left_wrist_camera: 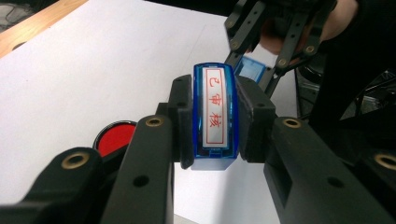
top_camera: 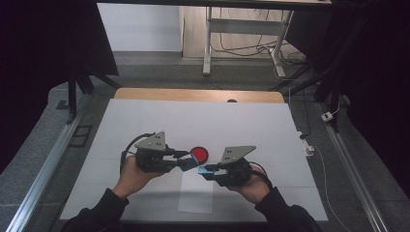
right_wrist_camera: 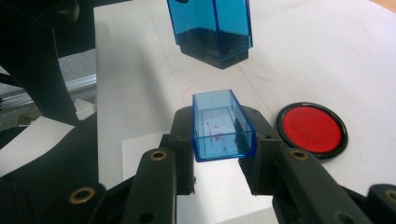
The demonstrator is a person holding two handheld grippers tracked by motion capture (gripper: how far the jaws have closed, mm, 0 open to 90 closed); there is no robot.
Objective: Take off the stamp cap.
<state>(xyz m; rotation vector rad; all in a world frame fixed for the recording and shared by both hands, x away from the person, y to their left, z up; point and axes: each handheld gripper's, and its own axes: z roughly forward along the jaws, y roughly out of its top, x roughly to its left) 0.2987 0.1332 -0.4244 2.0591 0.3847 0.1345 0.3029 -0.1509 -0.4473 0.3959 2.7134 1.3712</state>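
The left gripper (left_wrist_camera: pixel 215 126) is clamped on a blue stamp (left_wrist_camera: pixel 214 119). The right gripper (right_wrist_camera: pixel 223 135) is clamped on the stamp's blue cap (right_wrist_camera: pixel 223 127). Both are held up in the air over the middle of the table (top_camera: pixel 145 125), a bit closer to the person's edge. The cap is off the stamp, and the two are near each other but not touching.

What could go wrong? I think the stamp could slip, because only its smooth sides are squeezed. Then its inky bottom might hit the white table and leave a red mark in the wrong place. The cap looks thin and see-through, so a hard squeeze might bend or crack it. It already has small red smears inside, and those could rub off on things.

The stamp is clear blue plastic with a darker bottom part. On top it has a white label with red letters in a red box. A round red ink pad (top_camera: pixel 199 154) sits on the table just past the grippers. A white paper sheet (top_camera: pixel 196 195) lies by the near edge
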